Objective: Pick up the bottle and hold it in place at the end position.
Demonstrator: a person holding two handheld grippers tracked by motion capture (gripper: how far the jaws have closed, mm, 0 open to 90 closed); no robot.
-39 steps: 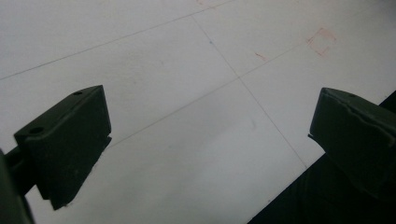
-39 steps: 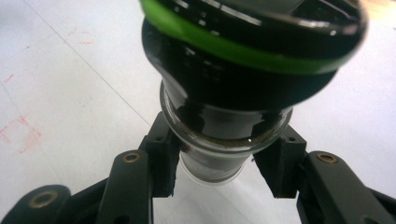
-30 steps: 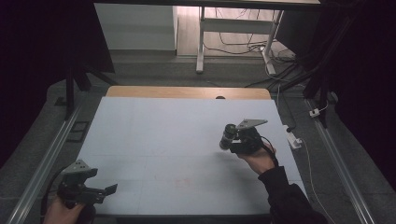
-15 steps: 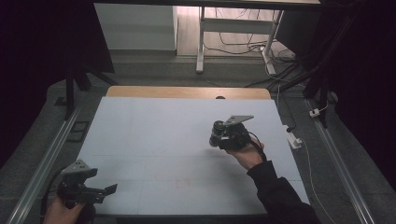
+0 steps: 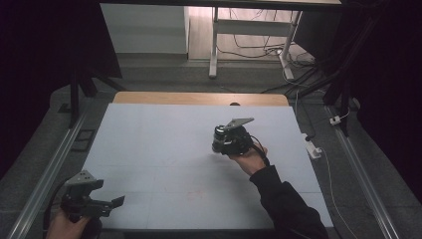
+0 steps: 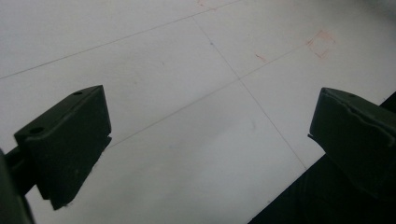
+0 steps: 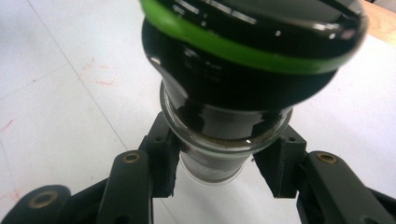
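A glass jar (image 7: 219,126) with a black lid ringed in green (image 7: 252,28) sits between the jaws of my right gripper (image 7: 217,165), whose pads (image 7: 163,158) press on its clear glass body. In the high view that right gripper (image 5: 218,144) hovers just above the white table right of centre, holding the jar (image 5: 219,134) and pointing left. My left gripper (image 5: 113,203) rests at the table's near left corner. Its jaws stand wide apart over bare tabletop, and the left gripper (image 6: 210,135) has nothing between them.
The white tabletop (image 5: 159,144) has thin grid lines and faint red marks (image 5: 196,191) near the front. A wooden strip (image 5: 199,98) runs along its far edge. A white plug and cable (image 5: 312,149) lie off the right side. Metal rails (image 5: 50,169) flank the table.
My right hand has carried the jar leftward across the table toward its middle. The left gripper has stayed where it was.
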